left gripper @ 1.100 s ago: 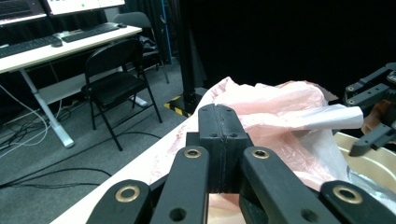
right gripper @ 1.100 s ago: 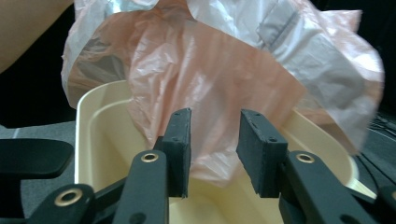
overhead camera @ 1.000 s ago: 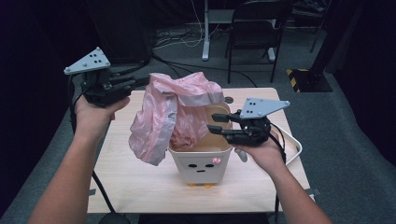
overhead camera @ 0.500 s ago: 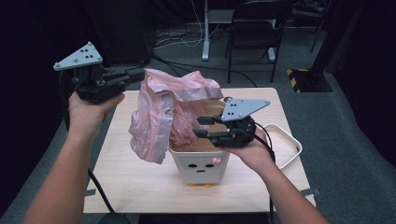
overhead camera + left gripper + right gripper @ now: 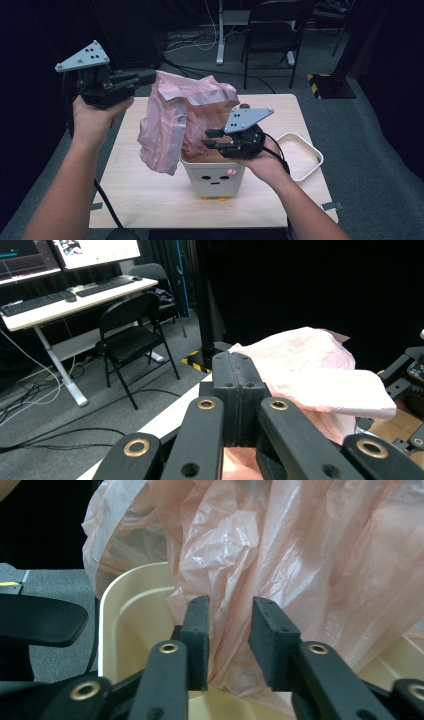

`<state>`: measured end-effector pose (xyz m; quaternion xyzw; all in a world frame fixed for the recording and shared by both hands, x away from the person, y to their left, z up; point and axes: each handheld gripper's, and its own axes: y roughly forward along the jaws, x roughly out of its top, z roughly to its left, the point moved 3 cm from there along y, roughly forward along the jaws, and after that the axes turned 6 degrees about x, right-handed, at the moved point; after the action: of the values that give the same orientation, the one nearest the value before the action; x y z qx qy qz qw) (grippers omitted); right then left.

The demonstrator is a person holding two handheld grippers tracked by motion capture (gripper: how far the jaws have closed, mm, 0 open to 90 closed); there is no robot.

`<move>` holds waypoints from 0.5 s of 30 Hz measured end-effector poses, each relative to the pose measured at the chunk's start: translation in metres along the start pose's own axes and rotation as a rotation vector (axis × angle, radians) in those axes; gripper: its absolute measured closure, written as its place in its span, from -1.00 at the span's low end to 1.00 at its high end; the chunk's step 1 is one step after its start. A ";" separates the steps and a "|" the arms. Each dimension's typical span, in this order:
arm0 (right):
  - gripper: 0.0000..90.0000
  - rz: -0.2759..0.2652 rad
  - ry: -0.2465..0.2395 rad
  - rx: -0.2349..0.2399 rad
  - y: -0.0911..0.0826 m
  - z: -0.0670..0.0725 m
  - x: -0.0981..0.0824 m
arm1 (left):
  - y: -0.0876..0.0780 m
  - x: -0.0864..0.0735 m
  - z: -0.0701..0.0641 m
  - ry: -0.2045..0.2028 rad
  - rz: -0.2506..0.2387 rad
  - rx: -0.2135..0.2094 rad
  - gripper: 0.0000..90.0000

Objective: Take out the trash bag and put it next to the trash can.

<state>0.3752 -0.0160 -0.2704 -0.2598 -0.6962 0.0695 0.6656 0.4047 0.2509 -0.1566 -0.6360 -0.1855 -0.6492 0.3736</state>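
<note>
Pink plastic: thin crinkled bag [image 5: 175, 120], which I saw raised above the table and draping down into the bin's mouth.
Bag, position: its upper edge ran to my left gripper [image 5: 145, 77]; its lower folds hung over the near-left rim of the bin and inside it.
Left gripper: I held it high at the table's left, jaws pressed flat together in the left gripper view [image 5: 235, 390], with the bag [image 5: 310, 375] emerging just behind and beside them; pinched on the bag's edge as best I could read it.
Right gripper: I had it [image 5: 212, 139] level at the bin's mouth, pointing left into the bag. In the right gripper view [image 5: 227, 645] its jaws had just been closing and stood partly apart, a fold of the bag [image 5: 300, 555] between the pads but not yet clamped.
Bin: small cream container [image 5: 215, 180] near the table's front middle, with a simple drawn face of two eyes, a mouth and a pink cheek spot on its front; cream inner wall [image 5: 130, 620] showed beneath the plastic.
Writing: no brand or readable text that I could make out on bag or bin.
Table: pale wood top [image 5: 140, 195].
Tray: white, rounded [image 5: 312, 155], at the table's right edge, apart from the bin.
</note>
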 end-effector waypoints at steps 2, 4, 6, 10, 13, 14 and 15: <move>0.70 0.004 0.007 0.008 0.001 -0.001 -0.001 | 0.000 -0.001 0.000 -0.003 0.002 -0.002 1.00; 0.74 0.005 0.011 0.012 0.001 -0.001 -0.002 | 0.000 -0.002 0.001 -0.004 0.003 -0.001 1.00; 0.88 0.014 0.015 0.021 0.001 -0.002 -0.003 | 0.000 -0.003 0.002 -0.007 0.002 0.000 1.00; 1.00 0.015 0.020 0.024 0.001 -0.003 -0.004 | -0.001 -0.004 0.003 -0.012 0.003 -0.002 1.00; 1.00 0.002 0.028 0.019 -0.001 -0.004 -0.004 | 0.000 -0.004 0.003 -0.014 0.003 -0.004 1.00; 1.00 0.002 0.028 0.019 -0.001 -0.004 -0.004 | 0.000 -0.004 0.003 -0.014 0.003 -0.004 1.00; 1.00 -0.004 0.029 0.016 -0.002 -0.005 -0.004 | 0.000 -0.004 0.003 -0.014 0.003 -0.005 1.00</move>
<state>0.3793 -0.0205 -0.2723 -0.2538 -0.6865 0.0701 0.6778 0.4066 0.2541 -0.1599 -0.6417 -0.1857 -0.6447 0.3716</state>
